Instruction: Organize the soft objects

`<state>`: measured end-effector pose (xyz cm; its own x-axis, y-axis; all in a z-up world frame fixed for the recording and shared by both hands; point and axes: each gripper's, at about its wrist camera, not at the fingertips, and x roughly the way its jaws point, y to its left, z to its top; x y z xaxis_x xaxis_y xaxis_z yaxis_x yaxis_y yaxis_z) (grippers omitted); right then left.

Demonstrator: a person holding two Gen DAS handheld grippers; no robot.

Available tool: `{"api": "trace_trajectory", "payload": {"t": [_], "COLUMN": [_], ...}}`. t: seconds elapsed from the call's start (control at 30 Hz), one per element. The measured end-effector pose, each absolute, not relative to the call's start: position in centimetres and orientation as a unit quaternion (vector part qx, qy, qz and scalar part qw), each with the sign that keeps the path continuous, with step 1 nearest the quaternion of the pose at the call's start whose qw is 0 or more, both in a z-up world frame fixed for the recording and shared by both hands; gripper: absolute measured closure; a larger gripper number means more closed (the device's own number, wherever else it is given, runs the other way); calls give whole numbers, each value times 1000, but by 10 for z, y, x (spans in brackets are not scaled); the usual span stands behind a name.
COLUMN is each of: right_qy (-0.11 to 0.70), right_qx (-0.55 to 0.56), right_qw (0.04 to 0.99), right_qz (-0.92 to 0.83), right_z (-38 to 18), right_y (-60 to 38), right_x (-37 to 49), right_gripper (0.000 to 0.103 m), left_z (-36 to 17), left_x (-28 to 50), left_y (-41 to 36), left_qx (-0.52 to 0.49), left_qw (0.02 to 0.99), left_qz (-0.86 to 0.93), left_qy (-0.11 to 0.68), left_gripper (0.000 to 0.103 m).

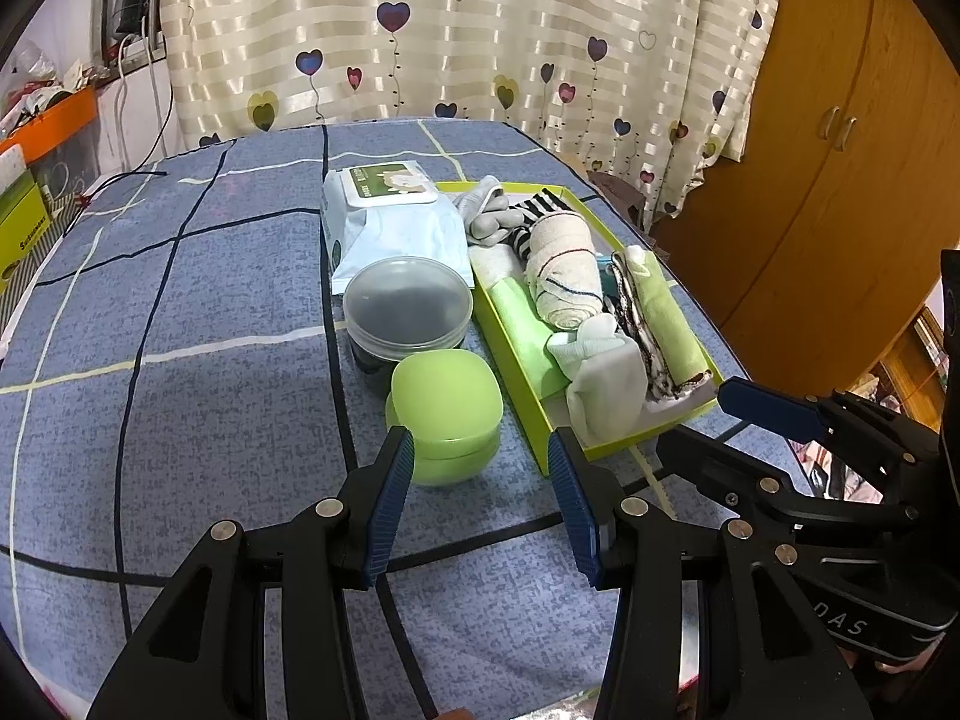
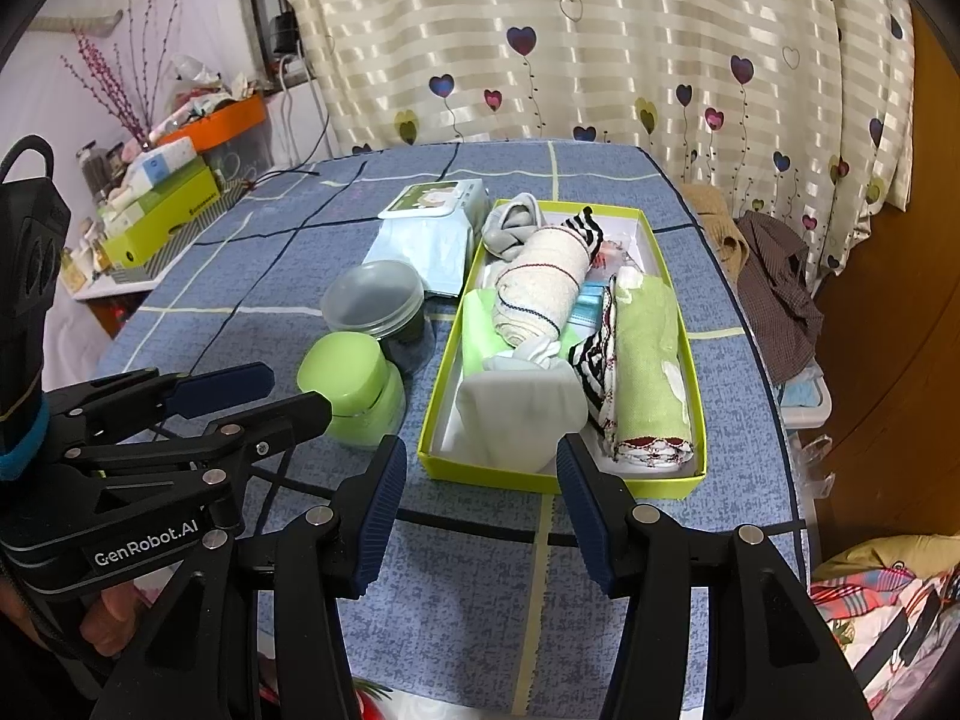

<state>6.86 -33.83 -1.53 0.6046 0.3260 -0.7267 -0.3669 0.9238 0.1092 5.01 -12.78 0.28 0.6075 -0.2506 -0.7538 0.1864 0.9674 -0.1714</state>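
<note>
A lime-green box (image 2: 684,318) (image 1: 513,372) on the blue checked tablecloth holds soft things: a rolled cream towel (image 2: 540,288) (image 1: 564,276), a rolled green cloth (image 2: 651,366) (image 1: 669,321), a white sock (image 2: 516,408) (image 1: 603,384), a grey sock (image 2: 510,222) and striped fabric (image 2: 585,228). My left gripper (image 1: 480,450) hovers open and empty over the table's near part, short of the box corner. My right gripper (image 2: 480,456) is open and empty too, just before the box's near wall. Each gripper also shows in the other's view, the right gripper (image 1: 702,414) and the left gripper (image 2: 294,393).
Left of the box stand a green lidded jar (image 2: 354,390) (image 1: 447,408), a clear lidded tub (image 2: 375,300) (image 1: 408,306) and a pack of wet wipes (image 2: 426,234) (image 1: 390,222). Clutter and boxes (image 2: 156,210) lie beyond the left edge; clothes (image 2: 774,288) and a wardrobe (image 1: 840,138) are at the right.
</note>
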Motion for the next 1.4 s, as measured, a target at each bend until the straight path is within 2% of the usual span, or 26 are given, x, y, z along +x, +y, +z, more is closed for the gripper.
{"api": "trace_trajectory", "payload": {"t": [1.4], "right_qy": [403], "right_qx": [-28], "right_qw": [894], "right_qz": [196], "right_z": [-18], "right_y": [-336], "right_x": [70], "right_gripper": [51], "left_z": [1], "left_x": [50], "left_y": [-138], "left_qx": [-23], "left_qw": [895], "left_qz": [-116], "left_qy": [430], "left_gripper": [55]}}
